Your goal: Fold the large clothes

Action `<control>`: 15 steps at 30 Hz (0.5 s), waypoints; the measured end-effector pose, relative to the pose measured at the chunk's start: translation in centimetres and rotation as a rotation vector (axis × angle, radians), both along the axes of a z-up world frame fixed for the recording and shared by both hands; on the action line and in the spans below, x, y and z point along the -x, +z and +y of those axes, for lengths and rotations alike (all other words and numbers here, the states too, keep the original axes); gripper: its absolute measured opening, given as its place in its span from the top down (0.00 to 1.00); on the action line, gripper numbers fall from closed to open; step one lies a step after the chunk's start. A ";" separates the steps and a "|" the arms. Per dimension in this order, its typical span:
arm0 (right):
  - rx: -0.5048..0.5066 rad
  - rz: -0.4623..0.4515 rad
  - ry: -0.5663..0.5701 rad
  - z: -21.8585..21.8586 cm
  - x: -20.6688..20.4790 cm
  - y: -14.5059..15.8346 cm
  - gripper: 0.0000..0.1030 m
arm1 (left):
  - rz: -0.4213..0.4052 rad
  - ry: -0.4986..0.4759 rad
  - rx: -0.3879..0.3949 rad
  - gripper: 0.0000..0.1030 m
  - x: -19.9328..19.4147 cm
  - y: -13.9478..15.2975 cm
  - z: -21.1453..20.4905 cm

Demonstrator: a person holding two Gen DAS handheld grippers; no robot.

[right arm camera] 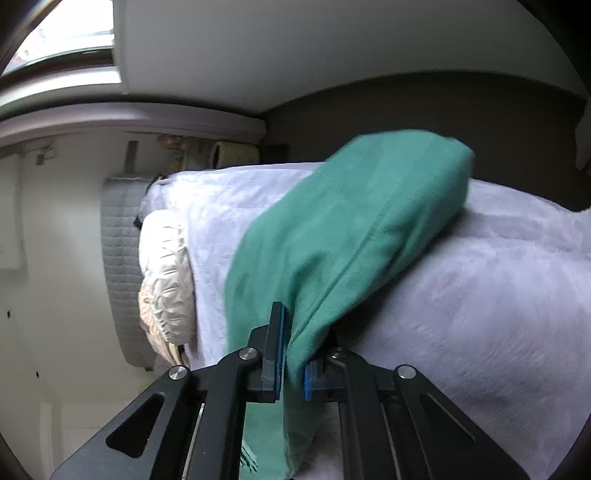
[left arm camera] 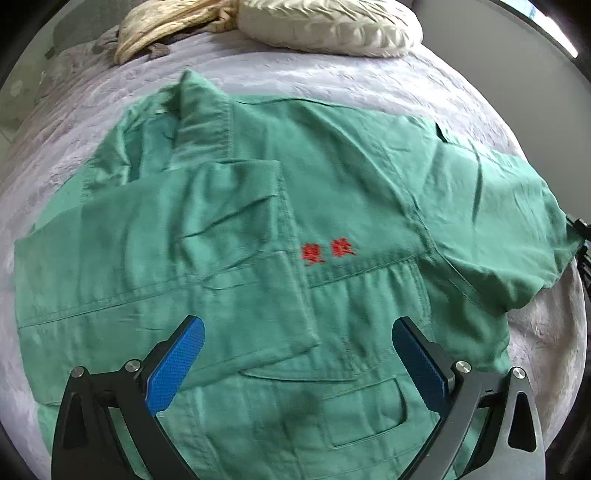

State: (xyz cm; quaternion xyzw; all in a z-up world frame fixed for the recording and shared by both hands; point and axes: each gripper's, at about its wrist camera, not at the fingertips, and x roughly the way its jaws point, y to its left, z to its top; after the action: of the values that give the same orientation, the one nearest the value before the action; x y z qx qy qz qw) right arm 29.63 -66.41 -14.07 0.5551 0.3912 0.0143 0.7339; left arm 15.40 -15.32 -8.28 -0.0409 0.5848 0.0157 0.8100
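Two grippers: our right gripper (right arm camera: pixel 291 350) pinches sleeve (right arm camera: pixel 351 229) of green work jacket (left arm camera: pixel 295 229); left gripper (left arm camera: pixel 297 350) gapes above. We judge cloth soft, floppy; hold at cuff, hem.

Matt green cotton-like jacket (left arm camera: pixel 229 236) on fuzzy lilac bedspread (left arm camera: pixel 332 74).
Textured blue rubbery pads (left arm camera: pixel 177 369), matt black plastic frames, shiny crinkled pillow (left arm camera: pixel 328 26).
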 end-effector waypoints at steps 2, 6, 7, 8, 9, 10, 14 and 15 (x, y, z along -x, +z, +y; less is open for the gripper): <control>0.028 -0.047 0.050 1.3 -0.5 1.7 0.91 | -0.014 0.012 -0.009 0.01 0.5 0.2 1.3; 0.124 -0.131 0.193 5.5 -1.9 6.2 0.91 | -0.040 0.045 -0.024 0.01 0.4 0.3 4.3; 0.148 -0.157 0.238 7.0 -2.3 7.5 0.91 | -0.048 0.051 -0.028 0.01 0.7 0.4 4.9; 0.170 -0.180 0.281 8.6 -2.7 8.5 0.91 | -0.056 0.055 -0.033 0.01 1.0 0.4 5.3; 0.194 -0.209 0.330 10.6 -3.1 9.7 0.91 | -0.065 0.059 -0.040 0.01 1.2 0.6 5.8; 0.212 -0.232 0.371 12.4 -3.3 10.5 0.91 | -0.072 0.062 -0.046 0.01 1.2 0.7 6.5; 0.301 -0.331 0.587 21.8 -3.6 13.3 0.91 | -0.087 0.097 -0.062 0.01 2.0 0.7 9.4; 0.335 -0.355 0.660 25.1 -3.4 13.8 0.91 | -0.088 0.116 -0.064 0.01 2.4 0.7 10.6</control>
State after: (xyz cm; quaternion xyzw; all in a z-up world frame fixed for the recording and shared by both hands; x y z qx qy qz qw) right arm 33.05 -41.32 -0.28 0.2613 0.4127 0.2807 0.8262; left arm 12.98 -4.71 -7.56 -0.0495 0.5443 0.0793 0.8336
